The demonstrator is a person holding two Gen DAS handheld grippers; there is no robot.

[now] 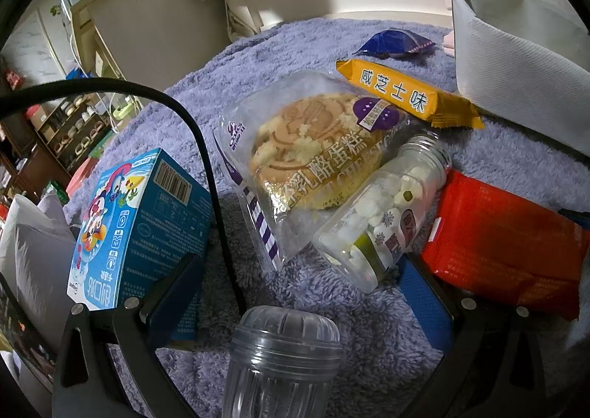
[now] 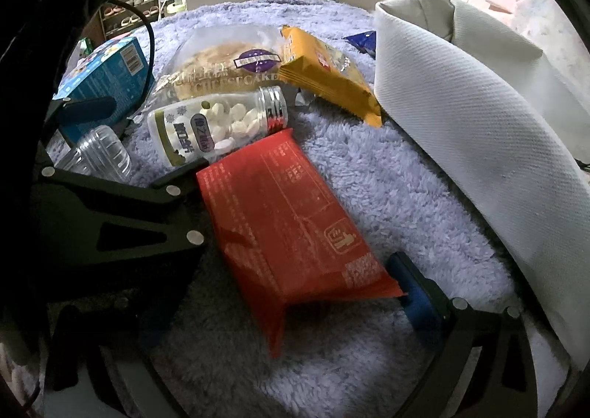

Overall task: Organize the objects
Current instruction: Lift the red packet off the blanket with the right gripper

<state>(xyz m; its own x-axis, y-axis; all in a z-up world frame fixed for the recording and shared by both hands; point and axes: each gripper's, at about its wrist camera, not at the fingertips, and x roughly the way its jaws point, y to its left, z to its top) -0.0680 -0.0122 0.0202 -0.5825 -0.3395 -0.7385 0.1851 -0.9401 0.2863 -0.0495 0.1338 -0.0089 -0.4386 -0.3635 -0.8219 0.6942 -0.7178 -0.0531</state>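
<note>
Snacks lie on a purple fleece blanket (image 1: pixel 368 325). In the left wrist view my left gripper (image 1: pixel 295 292) is open around a clear plastic cap (image 1: pixel 284 355) lying between its fingers. Ahead lie a clear candy bottle (image 1: pixel 383 211), a cheesecake packet (image 1: pixel 306 156), a yellow biscuit packet (image 1: pixel 402 93), a blue carton (image 1: pixel 136 230) and a red packet (image 1: pixel 505 237). In the right wrist view my right gripper (image 2: pixel 280 292) is open around the red packet (image 2: pixel 287 218), which lies between its fingers. The left gripper (image 2: pixel 121 211) shows at left, by the candy bottle (image 2: pixel 214 123).
A grey fabric bin stands at the right (image 1: pixel 516 67), (image 2: pixel 461 115). A small dark blue wrapper (image 1: pixel 398 43) lies at the back. A black cable (image 1: pixel 206 159) loops over the blanket. Shelves and a cabinet stand beyond the bed edge at left.
</note>
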